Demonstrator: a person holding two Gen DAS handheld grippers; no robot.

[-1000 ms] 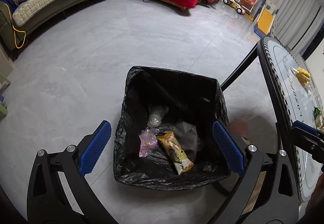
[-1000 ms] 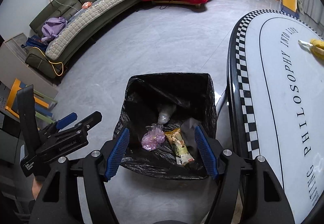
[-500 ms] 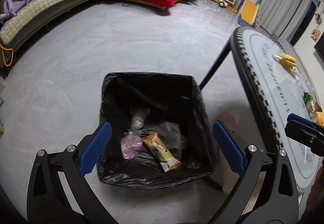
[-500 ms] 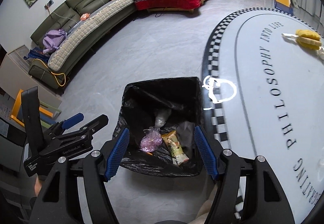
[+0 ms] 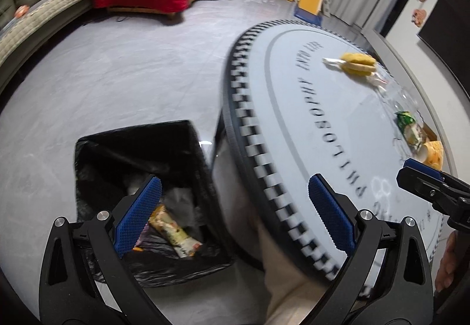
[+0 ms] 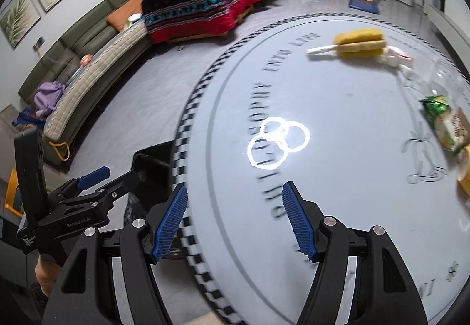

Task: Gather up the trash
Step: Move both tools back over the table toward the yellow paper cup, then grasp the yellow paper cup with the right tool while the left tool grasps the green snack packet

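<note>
Hovering over round table (image 6: 337, 207), right gripper (image 6: 235, 220) spread wide, empty, facing green wrapper (image 6: 443, 125) near far edge. Left gripper (image 5: 235, 210) likewise gaping, straddling table rim beside lined bin (image 5: 97, 148), likely readying next pickup.

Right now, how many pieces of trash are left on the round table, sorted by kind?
Yellow sponge-like pieces: 1
Crumpled white wrapper: 1
Green snack packet: 1
Yellow item at the frame edge: 1, partly cut off
Total: 4 on the round checker-rimmed table.
</note>
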